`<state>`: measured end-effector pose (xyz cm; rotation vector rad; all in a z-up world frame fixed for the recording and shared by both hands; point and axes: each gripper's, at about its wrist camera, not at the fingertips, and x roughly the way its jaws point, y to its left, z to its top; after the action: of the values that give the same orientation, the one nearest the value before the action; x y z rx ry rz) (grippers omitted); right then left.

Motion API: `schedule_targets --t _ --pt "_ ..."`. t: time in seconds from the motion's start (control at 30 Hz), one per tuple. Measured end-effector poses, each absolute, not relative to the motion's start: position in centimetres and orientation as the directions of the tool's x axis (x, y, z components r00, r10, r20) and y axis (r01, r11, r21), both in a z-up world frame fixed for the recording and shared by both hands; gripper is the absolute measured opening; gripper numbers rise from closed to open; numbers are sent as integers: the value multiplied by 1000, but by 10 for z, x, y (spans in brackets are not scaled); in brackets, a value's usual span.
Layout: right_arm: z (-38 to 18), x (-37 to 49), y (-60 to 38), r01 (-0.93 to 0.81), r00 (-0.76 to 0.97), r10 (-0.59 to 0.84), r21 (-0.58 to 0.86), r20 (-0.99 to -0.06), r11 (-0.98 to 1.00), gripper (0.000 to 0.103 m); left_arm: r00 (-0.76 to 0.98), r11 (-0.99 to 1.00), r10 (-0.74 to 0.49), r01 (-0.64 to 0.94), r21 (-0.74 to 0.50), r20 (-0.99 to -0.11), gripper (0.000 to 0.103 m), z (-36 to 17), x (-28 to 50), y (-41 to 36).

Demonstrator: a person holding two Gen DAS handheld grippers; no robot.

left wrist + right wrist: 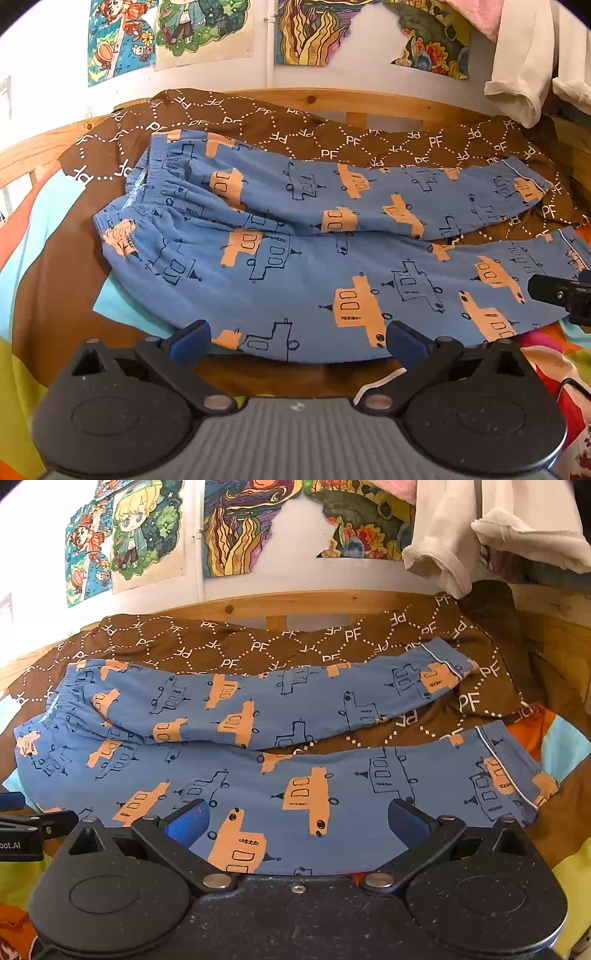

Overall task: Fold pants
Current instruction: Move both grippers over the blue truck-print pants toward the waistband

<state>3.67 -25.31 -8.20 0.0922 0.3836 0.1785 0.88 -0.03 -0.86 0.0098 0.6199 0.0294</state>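
Observation:
Blue pants [295, 266] printed with orange and outlined cars lie spread on a brown "PF" blanket [280, 129], waistband at the left, both legs running right with a gap between the cuffs. They also show in the right wrist view [280, 768]. My left gripper [297, 341] is open and empty, at the near edge of the near leg, toward the waist half. My right gripper [297, 821] is open and empty over the near leg's near edge, toward the cuff. The right gripper also shows at the right edge of the left wrist view [561, 295].
A wooden bed rail [369, 101] runs behind the blanket below a wall of colourful posters [314, 33]. White garments [480, 535] hang at the upper right. Colourful bedding [22, 258] surrounds the blanket.

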Motion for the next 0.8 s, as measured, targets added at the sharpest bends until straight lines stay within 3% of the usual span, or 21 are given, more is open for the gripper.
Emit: schedule_targets --t 0.27,0.47,0.8 --pt "-82 54 -251 -125 886 150 86 -439 988 102 773 999 48 -41 25 -633 103 -10 22 1" --pt "-78 68 -264 -86 834 178 195 -522 977 102 742 997 35 -71 -26 -670 103 -10 33 9" --pt "-76 70 -274 -50 833 173 241 -526 969 102 718 997 32 -70 -26 -695 103 -10 36 7"
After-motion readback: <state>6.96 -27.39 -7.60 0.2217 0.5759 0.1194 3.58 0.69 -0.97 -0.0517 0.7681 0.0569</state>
